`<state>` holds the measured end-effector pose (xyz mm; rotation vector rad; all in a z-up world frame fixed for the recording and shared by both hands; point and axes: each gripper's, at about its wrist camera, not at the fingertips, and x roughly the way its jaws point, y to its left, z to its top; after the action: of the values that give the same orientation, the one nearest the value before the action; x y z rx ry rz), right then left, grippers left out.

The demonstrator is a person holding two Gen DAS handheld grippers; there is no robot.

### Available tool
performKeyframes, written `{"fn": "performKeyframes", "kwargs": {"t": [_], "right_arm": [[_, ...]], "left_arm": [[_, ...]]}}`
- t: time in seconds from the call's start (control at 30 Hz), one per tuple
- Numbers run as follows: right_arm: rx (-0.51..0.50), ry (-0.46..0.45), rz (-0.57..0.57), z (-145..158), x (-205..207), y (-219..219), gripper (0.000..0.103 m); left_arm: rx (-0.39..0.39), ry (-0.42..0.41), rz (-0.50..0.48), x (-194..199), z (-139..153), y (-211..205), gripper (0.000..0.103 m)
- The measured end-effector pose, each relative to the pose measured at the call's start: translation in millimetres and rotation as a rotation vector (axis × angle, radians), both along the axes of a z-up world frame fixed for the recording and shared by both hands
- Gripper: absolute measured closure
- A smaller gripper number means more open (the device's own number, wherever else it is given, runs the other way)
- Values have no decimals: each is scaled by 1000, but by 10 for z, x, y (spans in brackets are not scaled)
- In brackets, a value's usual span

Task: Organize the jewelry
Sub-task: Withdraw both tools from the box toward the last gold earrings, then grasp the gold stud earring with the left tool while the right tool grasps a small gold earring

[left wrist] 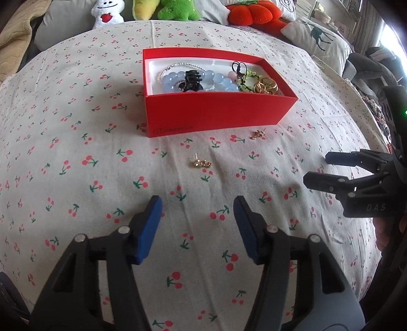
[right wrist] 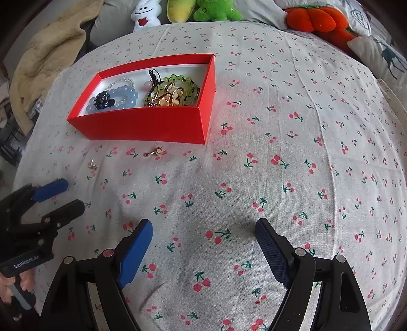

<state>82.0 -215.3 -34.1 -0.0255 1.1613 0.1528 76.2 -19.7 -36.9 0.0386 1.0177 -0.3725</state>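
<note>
A red box [left wrist: 218, 112] [right wrist: 142, 124] stands on the cherry-print cloth and holds blue beads [left wrist: 173, 81], a black hair claw [left wrist: 190, 80], green beads [right wrist: 178, 79] and gold pieces [right wrist: 170, 98]. Two gold earrings lie on the cloth in front of it: one [left wrist: 201, 162] [right wrist: 92, 164] ahead of my left gripper, one [left wrist: 258, 134] [right wrist: 155, 152] nearer the box. My left gripper [left wrist: 198, 203] [right wrist: 70, 194] is open and empty, short of the near earring. My right gripper [right wrist: 203, 226] [left wrist: 315, 169] is open and empty, off to the right.
Plush toys line the far edge: a white one [left wrist: 106, 12], a green one [left wrist: 175, 10], and an orange one [left wrist: 251, 12]. A deer-print pillow [left wrist: 318, 38] lies at the back right. A beige blanket [right wrist: 48, 58] lies at the back left.
</note>
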Motion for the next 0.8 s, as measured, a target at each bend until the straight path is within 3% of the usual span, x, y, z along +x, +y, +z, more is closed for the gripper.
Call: {"fn": "performKeyframes", "kwargs": {"t": [0.33,0.43,0.57,0.63,0.67,0.8], "right_arm": [[-2,-5,13,-23,80,-21,19],[1,-5,14,-21,98,-28,19],[22,-4,-1,9,141,-61,19],[36,-6,-12,27,172,-77,19],[43,-6,-16,35,189,-81,19],[66,-14,-31,69,227,-71,19]], "left_arm": [[-24,-7,26,179,-52,-105,65],[-19,-12,31,214,-59,-138,73],[-8,-11,44,247,-69,-157,91],[-10,-8,49,254,-58,-151,92],[-9,-8,53,257,-49,-150,99],[-14,8,68,255,-28,-105,101]]}}
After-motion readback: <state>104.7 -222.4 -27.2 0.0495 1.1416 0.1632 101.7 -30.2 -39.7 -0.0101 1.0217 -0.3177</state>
